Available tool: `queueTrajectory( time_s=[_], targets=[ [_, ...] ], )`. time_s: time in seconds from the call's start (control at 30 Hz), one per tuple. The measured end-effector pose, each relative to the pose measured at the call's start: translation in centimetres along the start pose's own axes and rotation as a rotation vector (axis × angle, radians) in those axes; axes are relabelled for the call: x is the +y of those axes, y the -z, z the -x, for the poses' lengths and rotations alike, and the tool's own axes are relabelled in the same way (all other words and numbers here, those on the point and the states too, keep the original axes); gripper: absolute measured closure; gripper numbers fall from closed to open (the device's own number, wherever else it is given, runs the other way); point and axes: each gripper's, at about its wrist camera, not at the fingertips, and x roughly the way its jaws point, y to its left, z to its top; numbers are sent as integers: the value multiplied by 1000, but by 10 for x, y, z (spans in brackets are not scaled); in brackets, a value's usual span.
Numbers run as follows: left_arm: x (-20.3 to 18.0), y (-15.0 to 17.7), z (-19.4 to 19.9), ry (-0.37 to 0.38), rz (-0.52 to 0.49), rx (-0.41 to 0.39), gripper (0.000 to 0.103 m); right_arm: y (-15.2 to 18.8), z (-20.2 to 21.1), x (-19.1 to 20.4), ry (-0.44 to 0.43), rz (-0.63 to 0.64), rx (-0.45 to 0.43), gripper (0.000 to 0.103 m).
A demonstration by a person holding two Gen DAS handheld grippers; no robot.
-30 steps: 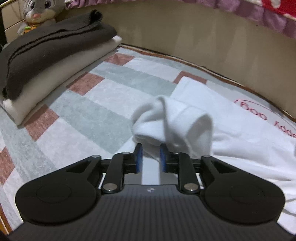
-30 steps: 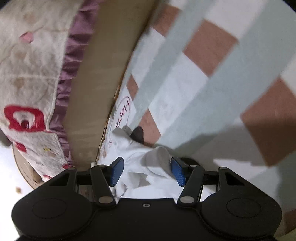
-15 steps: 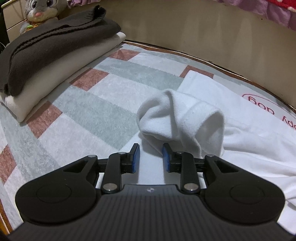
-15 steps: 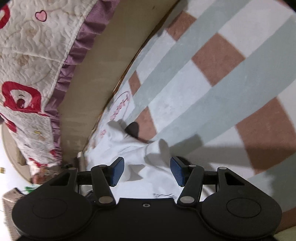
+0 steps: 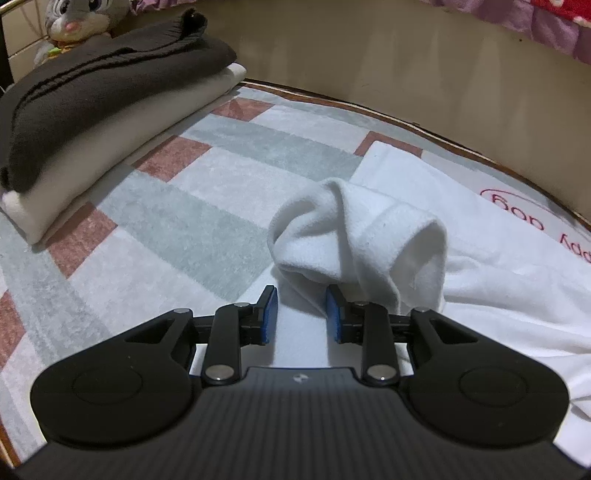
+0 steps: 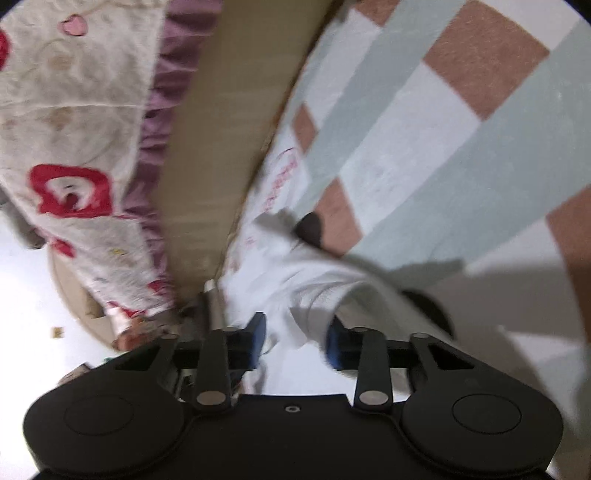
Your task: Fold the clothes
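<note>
1. Lying on a checked rug [image 5: 192,206] of grey, white and rust squares: a white shirt [image 5: 491,258] with red lettering, spread along the rug's far edge beside a tan bed base [image 5: 388,66].
2. Sleeve [image 5: 354,236] of the same shirt: bunched into a raised hump with its cuff opening turned toward the camera, resting on the shirt body just ahead of the left tongs.
3. Left tongs [image 5: 301,314]: blue pads parted with a clear gap, white cloth lying between and beneath them, nothing pinched; the sleeve hump touches or nearly touches the pad tips.
4. Right tongs [image 6: 297,341]: pads parted wide, a fold of the white shirt [image 6: 295,280] lying between them; whether either pad touches the cloth cannot be told, as this view is blurred.
5. Stack at the rug's left side: a dark grey folded garment [image 5: 99,99] on top of a cream folded garment [image 5: 122,147].
6. Stuffed rabbit toy [image 5: 79,18]: behind the stack.
7. Quilt [image 6: 74,122]: cream with red motifs and a purple frill, hanging over the bed base.
</note>
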Motion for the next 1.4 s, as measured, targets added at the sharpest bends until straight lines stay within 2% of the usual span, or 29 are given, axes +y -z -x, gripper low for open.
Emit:
queueTrajectory(
  time_s=[0.1,0.17,0.2,0.27,0.33,0.43,0.53,0.6,0.67,0.8,0.87,0.93,0.97,1.07,1.17,1.2,1.23,1.3,1.33,1.37,1.4],
  targets=[
    [-2,-4,-5,18,-4,-5,69,-10,-10,-10,15,-49,-35,64],
    [-7,-12,-5,48,-13,-6,79,-17,-9,-13,30,-58,-80,69],
    [-11,-20,0,74,-21,-16,99,-20,-3,-13,40,-51,-113,95],
    [-21,-36,12,142,-43,-61,99,-27,7,-12,61,-36,-179,96],
    [-38,-58,34,247,-80,-165,99,-35,17,-12,82,-20,-246,97],
    [-87,-91,59,370,-145,-290,99,-45,33,-11,113,3,-346,97],
    [-139,-114,60,459,-151,-328,99,-56,48,-10,144,26,-446,97],
    [-172,-123,53,476,-159,-355,99,-63,58,-10,164,42,-512,97],
    [-202,-124,49,435,-212,-427,99,-70,68,-9,185,57,-579,97],
    [-227,-119,44,460,-189,-524,97,-86,53,2,349,177,-536,97],
    [-232,-117,36,467,-207,-483,86,-91,47,6,413,233,-524,97],
    [-235,-114,27,466,-247,-419,32,-96,44,5,471,237,-494,97],
    [-233,-109,22,453,-286,-379,28,-98,43,4,504,234,-475,97],
    [-211,-88,16,454,-408,-297,28,-101,38,3,588,229,-427,97],
    [-167,-70,12,395,-484,-234,28,-97,45,3,580,214,-414,97],
    [-150,-66,10,360,-496,-212,28,-97,49,-1,529,167,-415,89],
    [-132,-64,6,325,-494,-190,28,-98,53,-6,476,119,-416,75],
    [-90,-64,-3,281,-453,-135,28,-99,63,-30,219,-58,-410,57],
    [-68,-65,-7,266,-418,-108,28,-99,66,-37,168,-102,-404,56],
    [-47,-67,-12,254,-375,-82,29,-99,69,-43,120,-145,-398,56],
    [-31,-68,-15,255,-332,-66,29,-97,69,-35,231,-93,-391,56]
  ],
)
